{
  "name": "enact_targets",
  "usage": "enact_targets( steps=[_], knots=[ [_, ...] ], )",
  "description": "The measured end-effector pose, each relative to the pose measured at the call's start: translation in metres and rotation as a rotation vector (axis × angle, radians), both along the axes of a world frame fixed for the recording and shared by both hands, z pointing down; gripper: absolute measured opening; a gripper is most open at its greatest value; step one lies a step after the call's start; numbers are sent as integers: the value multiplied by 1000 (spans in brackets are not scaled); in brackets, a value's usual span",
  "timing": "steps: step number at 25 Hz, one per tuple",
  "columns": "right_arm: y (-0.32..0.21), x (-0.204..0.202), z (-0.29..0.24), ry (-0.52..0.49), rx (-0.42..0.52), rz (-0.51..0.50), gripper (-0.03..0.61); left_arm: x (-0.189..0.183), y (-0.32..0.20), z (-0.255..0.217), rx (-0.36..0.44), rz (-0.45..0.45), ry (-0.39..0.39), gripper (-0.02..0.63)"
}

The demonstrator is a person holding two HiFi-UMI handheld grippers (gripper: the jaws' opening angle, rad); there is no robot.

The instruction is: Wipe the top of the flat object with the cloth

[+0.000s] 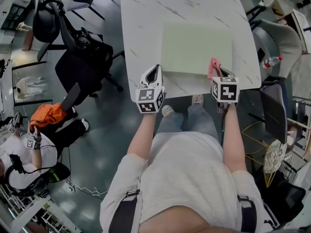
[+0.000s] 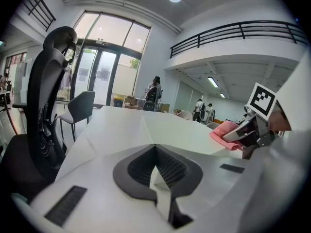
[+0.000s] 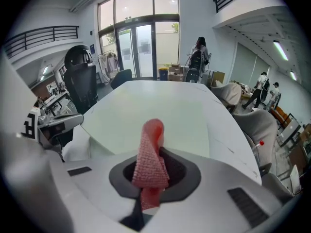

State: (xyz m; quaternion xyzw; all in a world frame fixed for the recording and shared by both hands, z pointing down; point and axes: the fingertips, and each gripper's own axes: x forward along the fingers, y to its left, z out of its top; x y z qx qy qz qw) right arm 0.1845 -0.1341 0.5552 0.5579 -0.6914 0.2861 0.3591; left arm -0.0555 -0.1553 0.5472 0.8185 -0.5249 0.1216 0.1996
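Pale T-shirt (image 1: 189, 178), blue jeans (image 1: 195, 123), dark shoulder straps (image 1: 124, 212)

The head view's top edge cuts off the counter (image 1: 146, 13). The pink cloth's (image 3: 151, 154) lower end is hidden inside the right gripper (image 3: 152, 176), and the pale green mat's (image 1: 197, 47) near corner inside the left gripper (image 2: 156, 171).

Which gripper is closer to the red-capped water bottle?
Right. The right gripper, shut on the pink cloth, is at the mat's near right corner, with the bottle off to its right. The left gripper is at the mat's near left corner, farther off.
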Motion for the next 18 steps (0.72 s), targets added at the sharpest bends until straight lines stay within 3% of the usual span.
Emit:
enact_targets(
  steps=[18],
  knots=[
    [-19, -105, 0, -33, 19, -91, 26, -1, -1, 0, -11, 70, 43, 12]
  ],
)
